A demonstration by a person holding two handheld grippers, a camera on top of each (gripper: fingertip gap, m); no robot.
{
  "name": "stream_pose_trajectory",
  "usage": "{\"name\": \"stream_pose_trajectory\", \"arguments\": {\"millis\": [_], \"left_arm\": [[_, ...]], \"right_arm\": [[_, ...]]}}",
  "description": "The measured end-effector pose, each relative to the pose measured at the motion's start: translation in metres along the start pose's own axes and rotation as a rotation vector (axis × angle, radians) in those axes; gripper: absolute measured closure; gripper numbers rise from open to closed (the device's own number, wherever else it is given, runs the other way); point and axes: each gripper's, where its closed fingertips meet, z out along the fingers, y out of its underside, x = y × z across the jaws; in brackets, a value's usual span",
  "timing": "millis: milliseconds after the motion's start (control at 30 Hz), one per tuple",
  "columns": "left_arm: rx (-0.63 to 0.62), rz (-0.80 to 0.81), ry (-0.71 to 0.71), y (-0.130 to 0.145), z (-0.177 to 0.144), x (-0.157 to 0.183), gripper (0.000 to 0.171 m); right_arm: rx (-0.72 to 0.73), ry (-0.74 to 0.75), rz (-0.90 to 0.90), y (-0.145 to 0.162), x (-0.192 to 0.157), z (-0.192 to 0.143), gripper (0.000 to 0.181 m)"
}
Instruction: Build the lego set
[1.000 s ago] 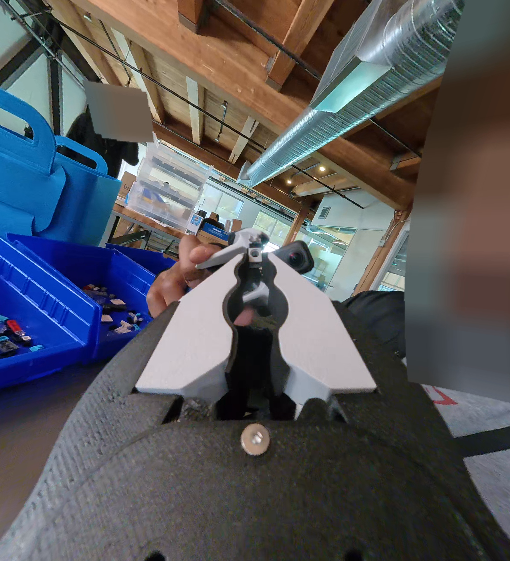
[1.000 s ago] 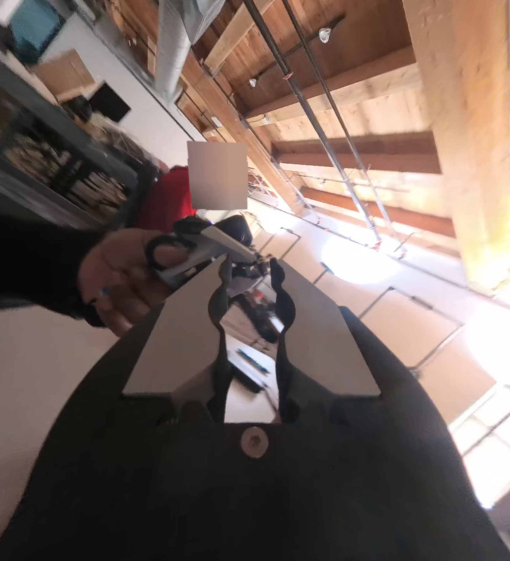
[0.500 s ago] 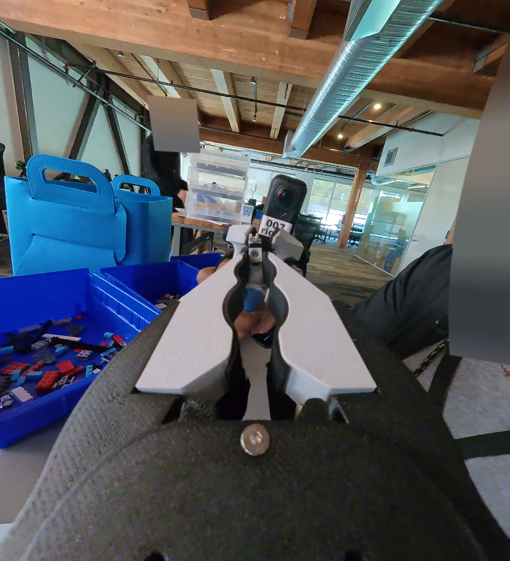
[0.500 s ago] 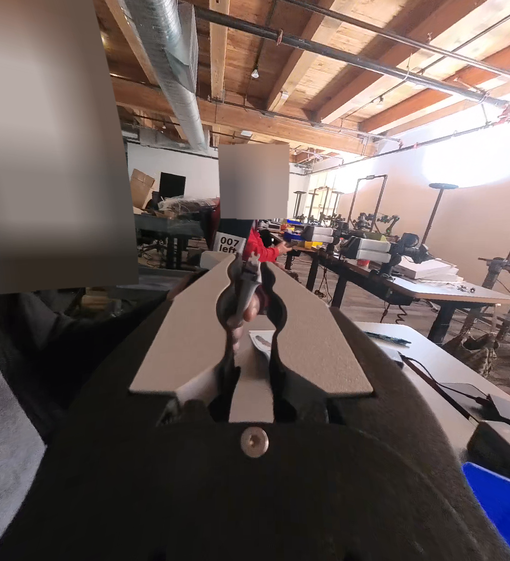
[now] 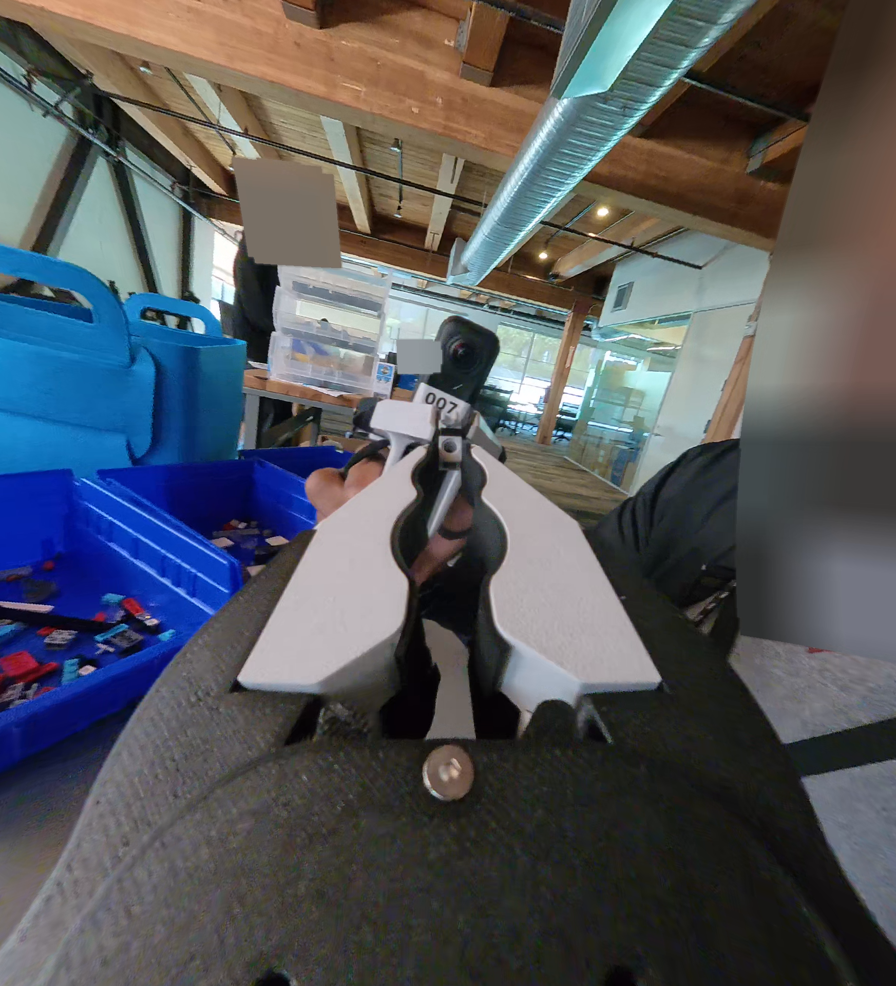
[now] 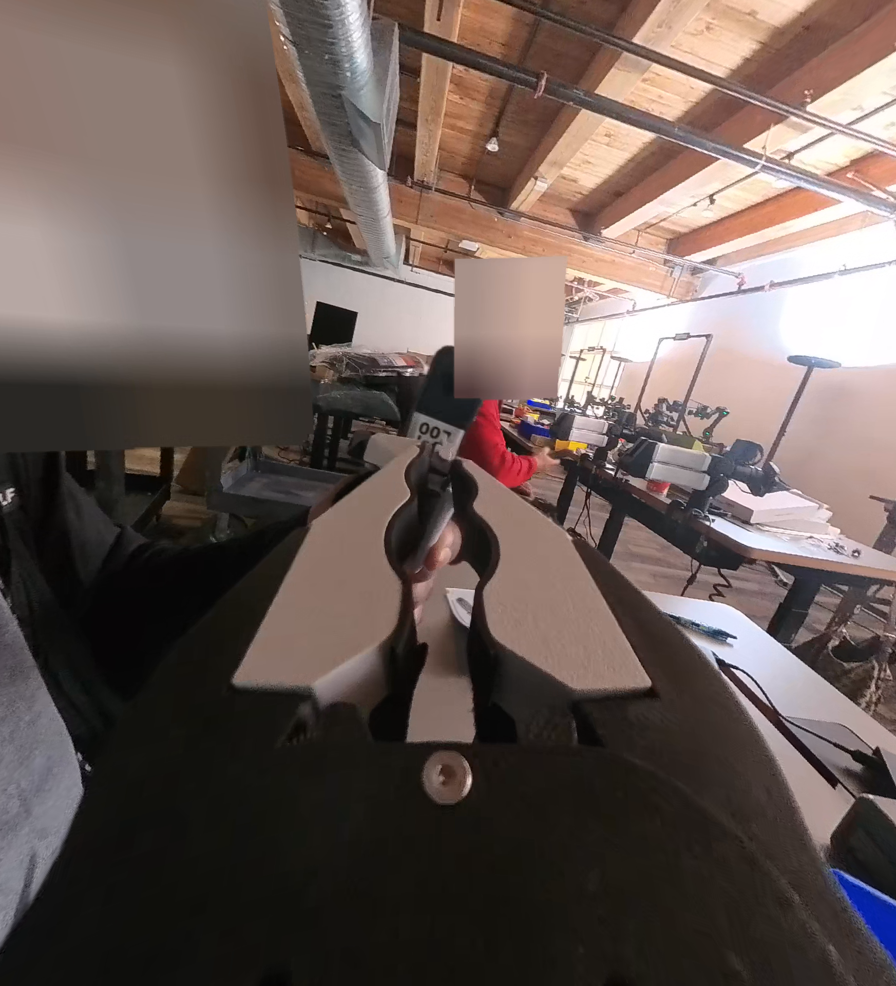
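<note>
Both grippers are held up off the table, pointing at each other tip to tip. In the left wrist view my left gripper [image 5: 446, 453] is shut on a small grey lego piece [image 5: 450, 446] with a round hole. The right gripper's white body [image 5: 408, 421] and the hand holding it sit just behind that piece. In the right wrist view my right gripper [image 6: 439, 458] has its jaws drawn in around the same spot, with a small grey bit [image 6: 443, 453] and dark parts between its tips. The rest of the piece is hidden.
Blue bins [image 5: 115, 565] hold several loose lego parts [image 5: 19, 667] at the left, with blue felt bags [image 5: 61, 384] behind them. A grey table [image 6: 755, 667] with a cable lies to the right, and a blue bin corner [image 6: 893, 923] shows low right. People stand and sit in the background.
Both grippers swung down from pointing at the ceiling to near level. The right gripper's jaws narrowed from open to close around the piece at the left gripper's tips.
</note>
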Motion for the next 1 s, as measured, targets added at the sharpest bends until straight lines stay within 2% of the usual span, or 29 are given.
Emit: {"name": "stream_pose_trajectory", "arguments": {"millis": [200, 467, 700, 1000], "left_arm": [[0.022, -0.117, 0.055, 0.0013, -0.0005, -0.0008, 0.163], [0.040, -0.166, 0.081, 0.0008, -0.0008, -0.0011, 0.163], [-0.035, 0.066, -0.072, 0.0005, -0.0007, -0.0054, 0.163], [-0.072, 0.214, -0.166, -0.0020, -0.0004, -0.0059, 0.163]], "right_arm": [[-0.020, -0.050, -0.011, 0.0024, -0.0009, -0.0004, 0.173], [-0.033, -0.068, -0.003, 0.0029, -0.0002, -0.0003, 0.173], [-0.037, 0.003, 0.042, 0.0034, 0.0036, -0.0007, 0.173], [-0.051, 0.052, 0.040, 0.0007, 0.0044, 0.0000, 0.172]]}}
